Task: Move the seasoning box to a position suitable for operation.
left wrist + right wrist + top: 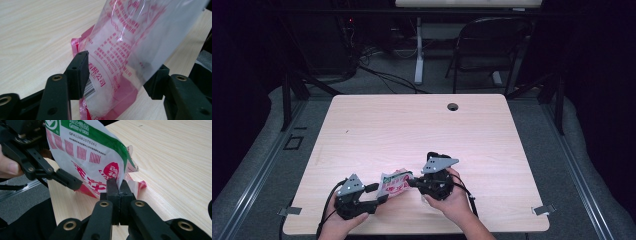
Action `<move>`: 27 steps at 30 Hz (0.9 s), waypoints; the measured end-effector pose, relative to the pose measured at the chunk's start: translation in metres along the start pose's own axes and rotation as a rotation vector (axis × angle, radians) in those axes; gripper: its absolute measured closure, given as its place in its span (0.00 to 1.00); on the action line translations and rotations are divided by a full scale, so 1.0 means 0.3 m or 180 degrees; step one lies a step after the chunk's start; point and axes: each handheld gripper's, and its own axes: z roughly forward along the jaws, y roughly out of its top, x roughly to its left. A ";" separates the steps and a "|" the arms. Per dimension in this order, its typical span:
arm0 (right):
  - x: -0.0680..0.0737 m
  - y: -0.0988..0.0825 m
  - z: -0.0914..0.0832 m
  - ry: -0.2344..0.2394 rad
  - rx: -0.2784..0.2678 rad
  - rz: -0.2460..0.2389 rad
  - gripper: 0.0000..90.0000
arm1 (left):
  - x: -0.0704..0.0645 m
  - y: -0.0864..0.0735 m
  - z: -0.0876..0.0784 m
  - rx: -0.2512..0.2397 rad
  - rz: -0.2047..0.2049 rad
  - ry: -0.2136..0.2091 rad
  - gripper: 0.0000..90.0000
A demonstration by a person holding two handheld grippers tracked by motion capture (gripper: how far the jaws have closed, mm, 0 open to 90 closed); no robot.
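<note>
The bag (394,183) hangs near the front edge of the desk (412,125). The right gripper (119,185) pinches its edge with jaws tight. The left gripper (120,72) stands wide around the bag; it should close slowly, low on the bag.

A pale wooden table (412,125) with a cable hole (453,106) bears the packet's (393,184) bottom edge.

I see the snack bag (394,183) near my edge of the table, lifted off the wood and tilted. Its front (87,152) is white with a green band, red stripes and red characters; the back (117,57) is clear plastic with red print, a barcode and white contents.
</note>
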 end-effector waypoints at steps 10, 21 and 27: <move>-0.001 -0.002 0.000 0.0006 -0.0009 0.0022 1.00 | 0.006 -0.036 0.052 0.0113 0.0039 0.0047 0.42; -0.003 -0.004 0.000 0.0020 -0.0023 0.0040 1.00 | 0.006 -0.054 0.084 0.0139 0.0073 0.0131 0.39; -0.003 -0.005 -0.001 0.0015 -0.0022 0.0045 1.00 | 0.017 -0.069 0.107 0.0234 0.0080 0.0158 0.37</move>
